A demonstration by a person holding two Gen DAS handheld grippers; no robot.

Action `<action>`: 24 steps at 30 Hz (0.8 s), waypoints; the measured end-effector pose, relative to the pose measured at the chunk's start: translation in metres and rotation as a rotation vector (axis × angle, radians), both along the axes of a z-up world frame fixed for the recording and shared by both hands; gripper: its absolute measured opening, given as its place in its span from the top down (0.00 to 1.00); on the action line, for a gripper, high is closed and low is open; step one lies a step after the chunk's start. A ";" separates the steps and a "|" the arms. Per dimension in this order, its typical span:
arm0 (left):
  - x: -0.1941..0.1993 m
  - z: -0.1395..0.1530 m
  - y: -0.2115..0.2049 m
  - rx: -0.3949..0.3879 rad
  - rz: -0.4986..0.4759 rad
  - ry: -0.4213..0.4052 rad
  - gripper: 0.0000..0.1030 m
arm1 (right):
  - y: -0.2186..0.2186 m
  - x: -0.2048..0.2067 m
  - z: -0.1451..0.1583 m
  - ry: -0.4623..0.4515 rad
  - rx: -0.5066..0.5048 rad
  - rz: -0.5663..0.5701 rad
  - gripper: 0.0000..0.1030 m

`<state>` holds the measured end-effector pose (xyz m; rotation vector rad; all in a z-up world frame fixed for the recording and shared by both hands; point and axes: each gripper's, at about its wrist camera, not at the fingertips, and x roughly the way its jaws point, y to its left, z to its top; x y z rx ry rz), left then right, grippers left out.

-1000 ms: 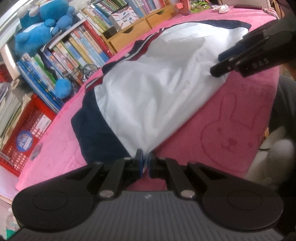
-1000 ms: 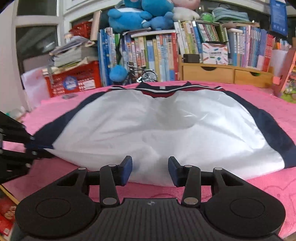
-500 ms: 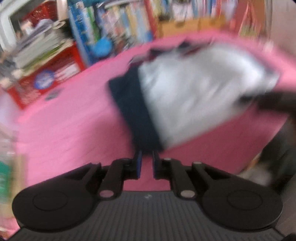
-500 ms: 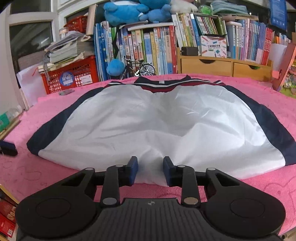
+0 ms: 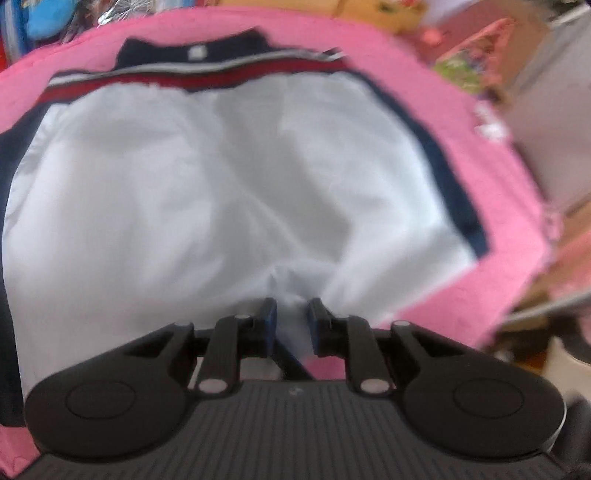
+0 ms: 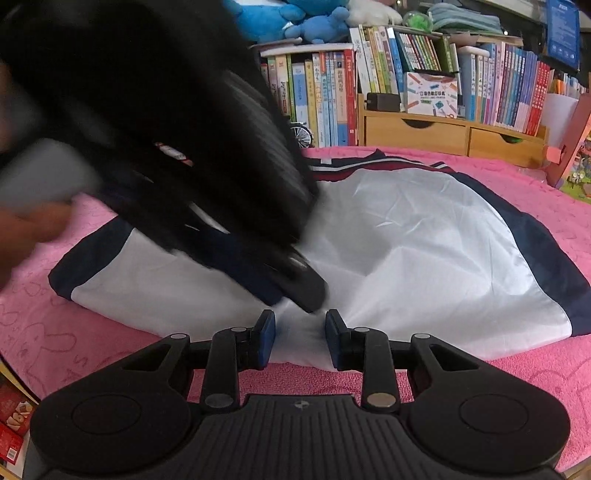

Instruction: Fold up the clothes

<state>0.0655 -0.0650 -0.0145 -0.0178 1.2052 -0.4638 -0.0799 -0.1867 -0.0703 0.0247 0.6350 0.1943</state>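
Note:
A white jacket (image 6: 417,236) with navy sleeves and a red and navy collar band lies spread on the pink towel (image 6: 517,369). In the left wrist view it (image 5: 207,192) fills the frame, blurred. My left gripper (image 5: 291,321) is over the near hem, its jaws a little apart with white cloth bunched between them. In the right wrist view the left gripper (image 6: 306,291) is a dark blur coming in from the upper left, its tip down on the hem. My right gripper (image 6: 300,332) is open, its pads to either side of the hem just below that tip.
A bookshelf (image 6: 332,99) with blue plush toys (image 6: 295,22) and wooden drawers (image 6: 443,133) stands behind the table. A red basket's corner (image 6: 14,424) shows at lower left. The towel's right edge (image 5: 517,258) drops off beside boxes.
My left gripper left the jacket's left corner, swung across to the middle of the near hem and opened a little. My right gripper opened wider and stayed at the hem.

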 end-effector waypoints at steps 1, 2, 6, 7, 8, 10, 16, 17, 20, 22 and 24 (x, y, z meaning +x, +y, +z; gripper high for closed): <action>0.003 -0.001 -0.001 0.004 0.010 -0.017 0.84 | -0.001 0.000 0.000 0.000 0.002 0.002 0.70; 0.006 0.000 -0.003 0.016 0.024 -0.025 0.86 | -0.001 0.000 0.000 -0.002 0.003 0.004 0.70; 0.019 -0.001 -0.009 0.054 0.063 -0.059 0.85 | -0.001 -0.001 -0.001 -0.007 0.003 0.006 0.70; 0.023 -0.001 -0.011 0.062 0.070 -0.069 0.85 | -0.002 -0.002 -0.001 -0.008 0.005 0.007 0.70; 0.027 -0.001 -0.012 0.067 0.078 -0.075 0.85 | -0.002 -0.002 -0.001 -0.008 0.007 0.008 0.70; 0.035 -0.001 -0.012 0.062 0.107 -0.073 0.85 | -0.003 -0.002 -0.001 -0.009 0.011 0.010 0.70; 0.059 -0.003 -0.014 0.085 0.177 -0.159 0.85 | -0.003 -0.004 0.000 -0.007 0.019 0.010 0.70; 0.064 -0.002 -0.015 0.089 0.188 -0.168 0.85 | -0.003 -0.005 0.000 -0.007 0.020 0.011 0.70; 0.081 -0.004 -0.020 0.117 0.206 -0.205 0.84 | -0.003 -0.006 0.000 -0.007 0.020 0.012 0.70; 0.092 -0.005 -0.026 0.153 0.204 -0.246 0.83 | -0.003 -0.006 0.000 -0.006 0.019 0.013 0.70; 0.102 -0.004 -0.032 0.173 0.211 -0.269 0.81 | -0.004 -0.006 0.000 -0.007 0.017 0.014 0.70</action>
